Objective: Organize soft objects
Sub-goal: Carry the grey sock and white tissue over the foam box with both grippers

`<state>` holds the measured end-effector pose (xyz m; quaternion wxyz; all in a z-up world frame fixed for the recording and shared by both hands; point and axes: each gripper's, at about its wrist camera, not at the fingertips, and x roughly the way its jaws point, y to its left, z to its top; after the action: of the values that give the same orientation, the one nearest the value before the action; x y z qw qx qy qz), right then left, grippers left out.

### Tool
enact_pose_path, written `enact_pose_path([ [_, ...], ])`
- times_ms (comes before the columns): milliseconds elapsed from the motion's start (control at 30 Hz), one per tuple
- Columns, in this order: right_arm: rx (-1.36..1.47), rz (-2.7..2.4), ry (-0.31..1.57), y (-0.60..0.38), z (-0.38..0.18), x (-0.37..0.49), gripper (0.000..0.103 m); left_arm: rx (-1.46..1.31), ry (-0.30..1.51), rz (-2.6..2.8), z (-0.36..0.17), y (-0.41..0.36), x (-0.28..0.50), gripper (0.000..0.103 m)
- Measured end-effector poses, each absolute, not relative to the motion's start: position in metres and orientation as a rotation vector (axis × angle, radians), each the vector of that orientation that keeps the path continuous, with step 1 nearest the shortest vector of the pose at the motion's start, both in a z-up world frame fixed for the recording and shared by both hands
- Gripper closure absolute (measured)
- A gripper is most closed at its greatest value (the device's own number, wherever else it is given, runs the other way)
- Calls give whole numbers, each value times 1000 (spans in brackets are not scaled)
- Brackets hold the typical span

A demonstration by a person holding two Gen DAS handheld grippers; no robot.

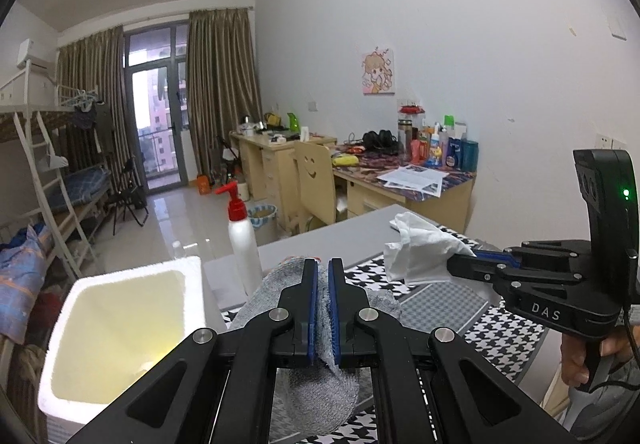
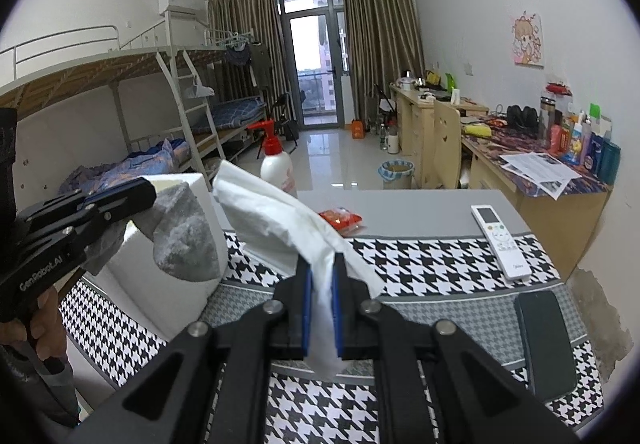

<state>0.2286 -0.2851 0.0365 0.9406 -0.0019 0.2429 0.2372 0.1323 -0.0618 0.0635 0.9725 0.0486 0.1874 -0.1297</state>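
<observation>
My left gripper [image 1: 323, 264] is shut on a grey knitted cloth [image 1: 320, 384] and holds it above the table, just right of a white foam box [image 1: 120, 324]. In the right wrist view the left gripper [image 2: 150, 189] holds the grey cloth [image 2: 184, 240] in front of the foam box [image 2: 204, 203]. My right gripper [image 2: 322, 260] is shut on a white tissue [image 2: 272, 211] held above the houndstooth mat [image 2: 420, 264]. In the left wrist view the right gripper [image 1: 456, 264] holds the tissue [image 1: 420, 248] to the right of the left gripper.
A white pump bottle with a red top [image 1: 242, 240] stands behind the foam box. On the table lie a red snack packet [image 2: 340, 219], a white remote [image 2: 500, 240] and a dark phone [image 2: 546, 340]. A cluttered desk [image 2: 540, 171] and bunk beds [image 2: 120, 103] stand beyond.
</observation>
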Motion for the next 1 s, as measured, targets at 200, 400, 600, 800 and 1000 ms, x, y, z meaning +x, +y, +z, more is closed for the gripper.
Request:
enact_pose_path([
  [200, -9, 494, 477, -281, 41, 226, 91, 99, 354, -235, 72, -57, 134, 97],
  [400, -5, 509, 463, -276, 47, 225, 91, 96, 332, -212, 81, -50, 135, 97],
  [600, -11, 539, 452, -264, 52, 225, 91, 89, 308, -179, 89, -39, 132, 97],
  [800, -11, 593, 444, -247, 56, 226, 91, 70, 313, -105, 92, -21, 133, 97],
  [1000, -26, 648, 436, -225, 59, 225, 91, 62, 306, -50, 95, -7, 129, 97],
])
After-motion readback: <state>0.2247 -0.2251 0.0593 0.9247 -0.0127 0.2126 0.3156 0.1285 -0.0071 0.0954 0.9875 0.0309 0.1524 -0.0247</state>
